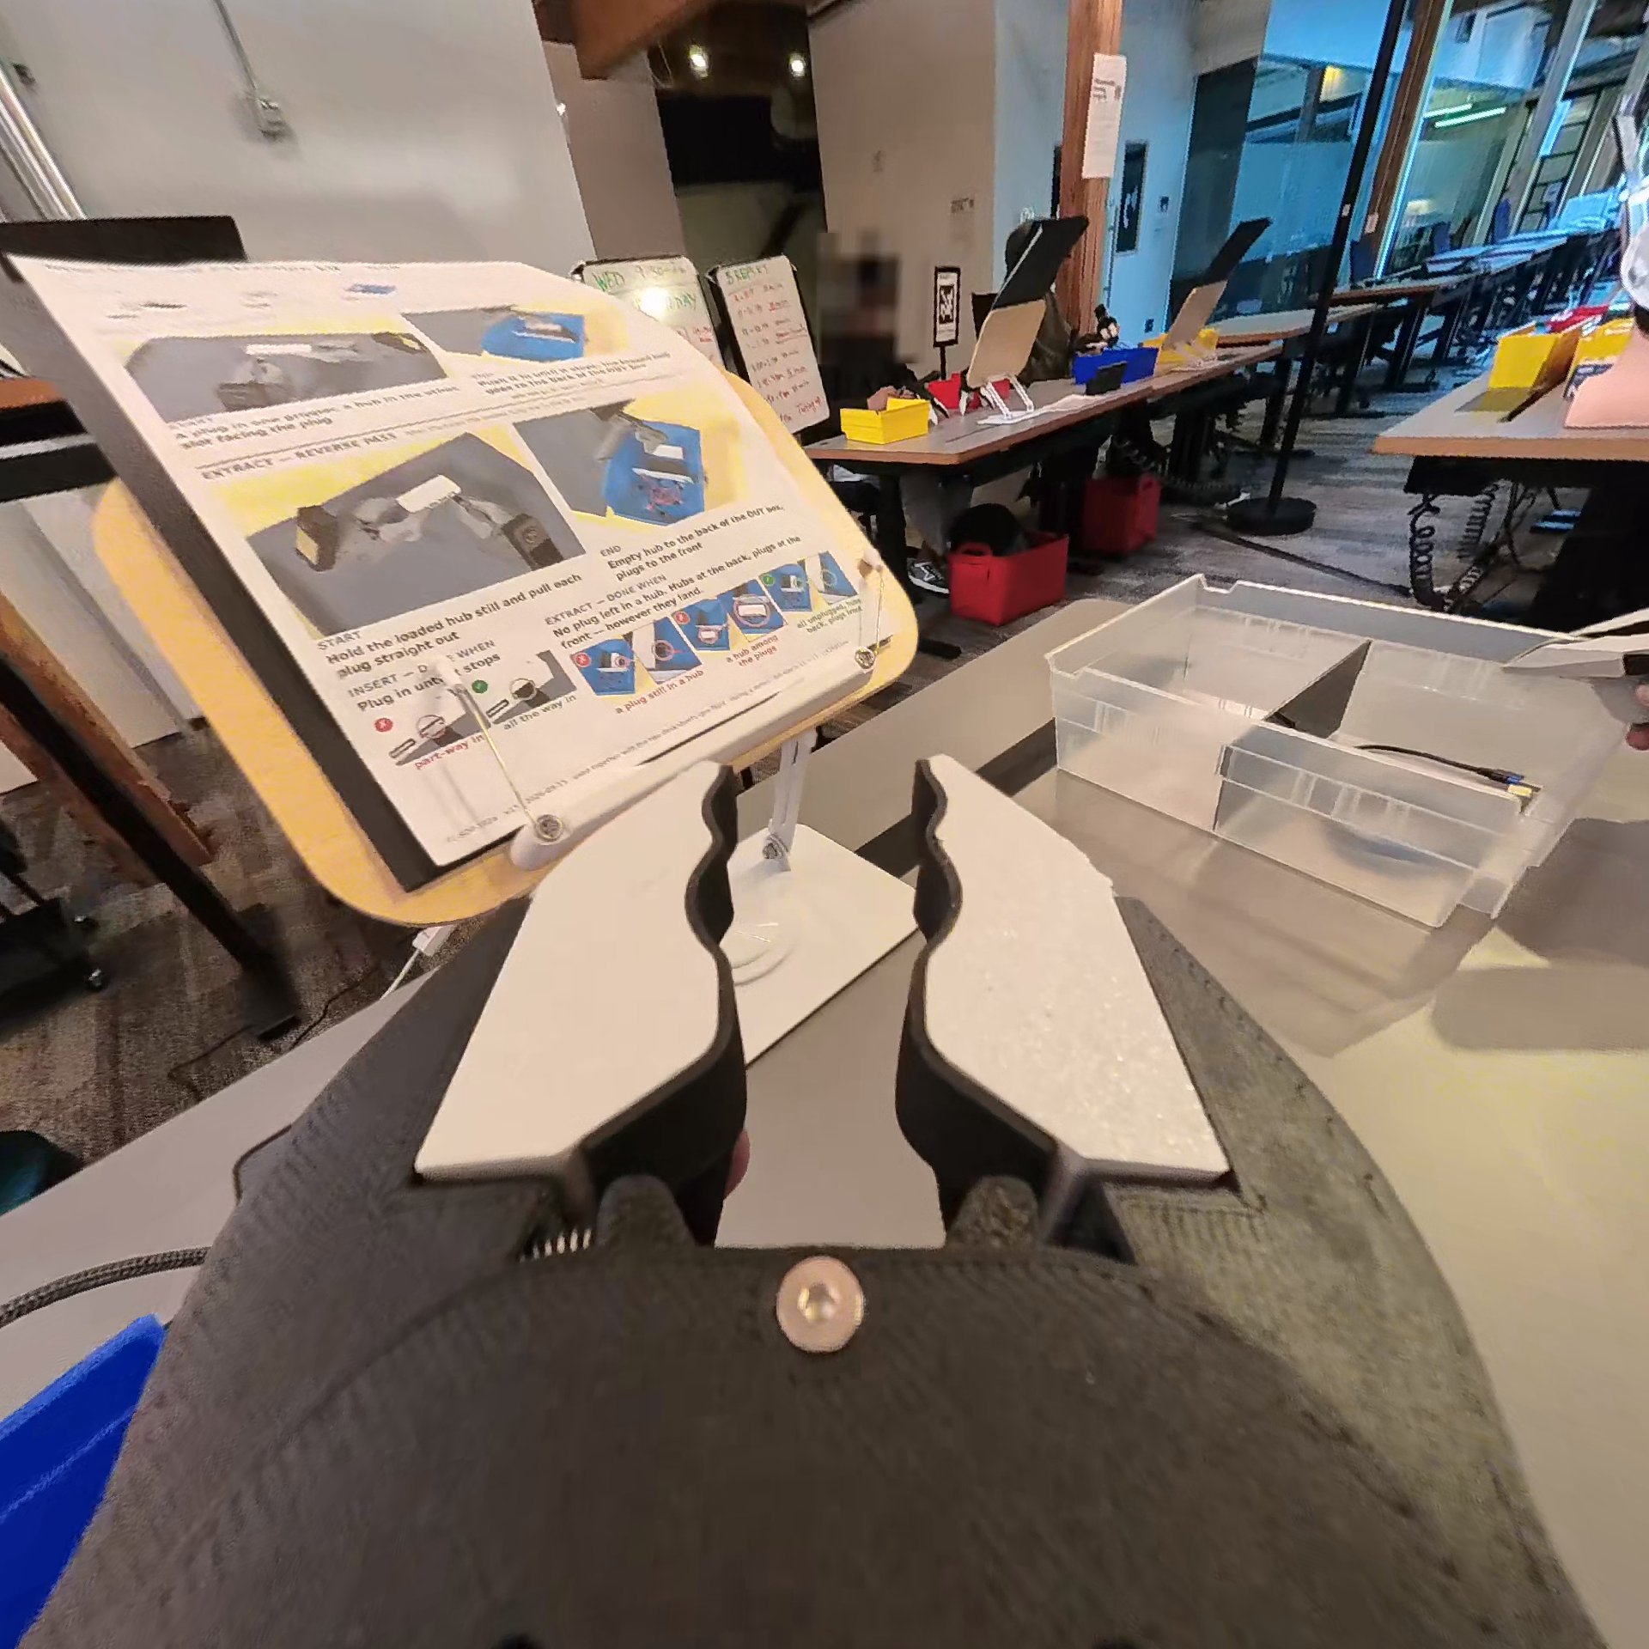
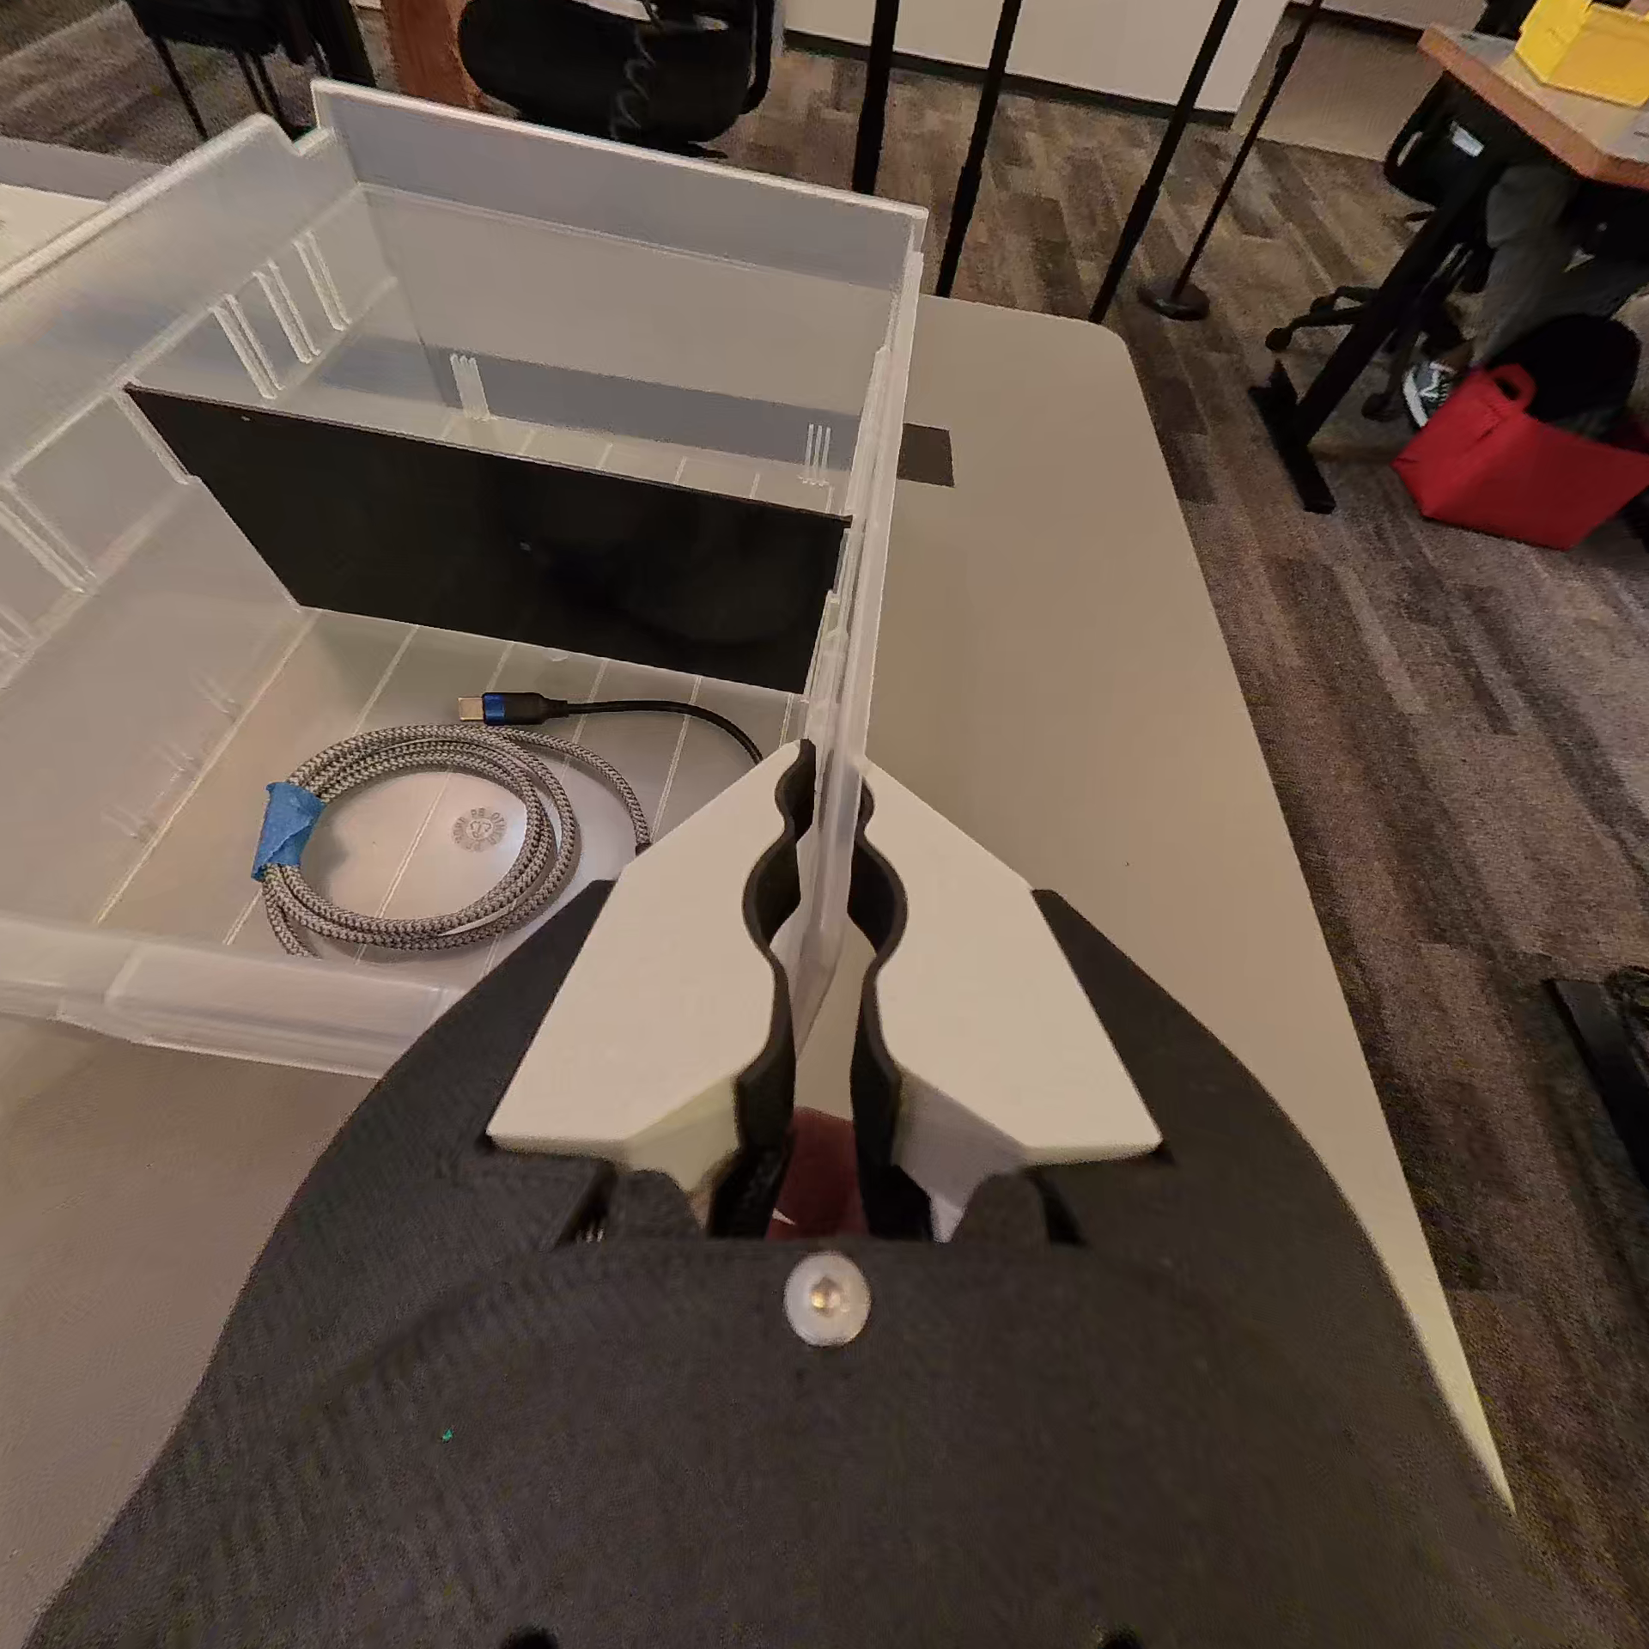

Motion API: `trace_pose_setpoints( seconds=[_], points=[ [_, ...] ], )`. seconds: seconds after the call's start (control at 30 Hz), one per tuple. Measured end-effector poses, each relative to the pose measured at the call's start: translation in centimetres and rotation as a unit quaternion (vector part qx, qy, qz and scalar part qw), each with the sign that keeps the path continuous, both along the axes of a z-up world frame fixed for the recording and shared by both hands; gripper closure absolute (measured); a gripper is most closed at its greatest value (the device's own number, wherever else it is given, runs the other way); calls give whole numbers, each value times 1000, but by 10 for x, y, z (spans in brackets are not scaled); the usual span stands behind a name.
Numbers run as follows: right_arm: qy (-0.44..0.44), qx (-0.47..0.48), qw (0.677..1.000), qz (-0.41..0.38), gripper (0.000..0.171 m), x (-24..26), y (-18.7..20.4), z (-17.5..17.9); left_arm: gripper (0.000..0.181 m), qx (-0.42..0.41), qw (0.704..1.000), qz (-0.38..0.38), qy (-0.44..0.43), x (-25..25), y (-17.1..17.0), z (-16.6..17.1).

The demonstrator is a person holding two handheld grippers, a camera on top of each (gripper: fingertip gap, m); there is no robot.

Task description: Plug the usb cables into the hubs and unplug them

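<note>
One cable point(image 2: 419, 839) lies in the bin point(image 2: 879, 500); right gripper point(image 2: 834, 794) clamps its wall.

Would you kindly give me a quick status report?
Left gripper open, empty. Right gripper shut on clear bin side wall. Coiled cable in bin's front compartment. No hub visible.

Coiled braided usb cable point(image 2: 428, 839) in bin point(image 2: 134, 990)

Left wrist view faces across the table point(image 1: 1472, 1115); right wrist view looks closely down; both show the clear bin point(image 1: 1133, 714).
</note>
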State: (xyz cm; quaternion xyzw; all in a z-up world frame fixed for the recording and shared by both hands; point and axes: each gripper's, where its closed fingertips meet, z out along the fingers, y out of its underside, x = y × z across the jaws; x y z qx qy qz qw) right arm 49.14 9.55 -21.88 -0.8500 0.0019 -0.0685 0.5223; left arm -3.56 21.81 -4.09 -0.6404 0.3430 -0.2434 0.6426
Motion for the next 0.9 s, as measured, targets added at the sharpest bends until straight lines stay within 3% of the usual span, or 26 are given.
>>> trace_pose_setpoints(
  seconds=[0.33,0.4,0.47,0.5,0.63,0.8,0.9],
  points=[
    [6,1,1000,11,170,11,7,1,141,16,996,57,73,-66,0,24],
    [7,4,1000,5,150,12,1,6,137,19,993,77,83,-89,0,31],
    [-16,3,999,-31,101,23,-11,17,134,26,991,101,83,-114,-2,41],
    [-41,14,998,-48,89,27,-18,30,133,26,990,111,80,-127,-2,45],
    [-130,110,984,-43,89,-9,-28,123,132,21,989,139,55,-162,-4,57],
    [-107,213,968,73,88,-131,4,232,132,14,986,151,70,-168,1,50],
    [-64,266,951,145,87,-211,26,273,130,12,981,168,96,-176,6,42]
  ],
)
